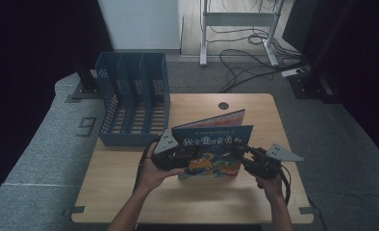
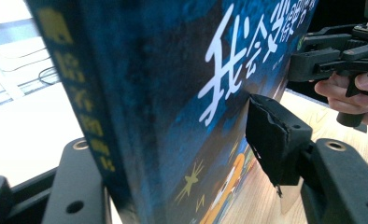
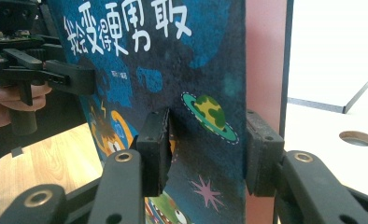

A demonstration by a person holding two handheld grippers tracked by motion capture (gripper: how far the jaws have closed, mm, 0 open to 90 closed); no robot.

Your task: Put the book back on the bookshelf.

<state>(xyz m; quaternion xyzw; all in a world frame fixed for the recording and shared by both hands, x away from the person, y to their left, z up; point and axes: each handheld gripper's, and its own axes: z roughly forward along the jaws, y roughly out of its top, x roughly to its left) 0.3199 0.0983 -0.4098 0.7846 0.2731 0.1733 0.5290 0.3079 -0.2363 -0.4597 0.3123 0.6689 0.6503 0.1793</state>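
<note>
Black gripper [image 1: 178, 155], grey three-cornered plate [image 1: 167, 142]

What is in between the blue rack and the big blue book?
Nothing but bare wooden table lies between the blue rack and the blue book, as the high view shows.

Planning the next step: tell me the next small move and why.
Probably carry the books left toward the rack. Both tongs, left and right, clamp them upright by the side edges, and the rack's slots stand open beside them.
</note>
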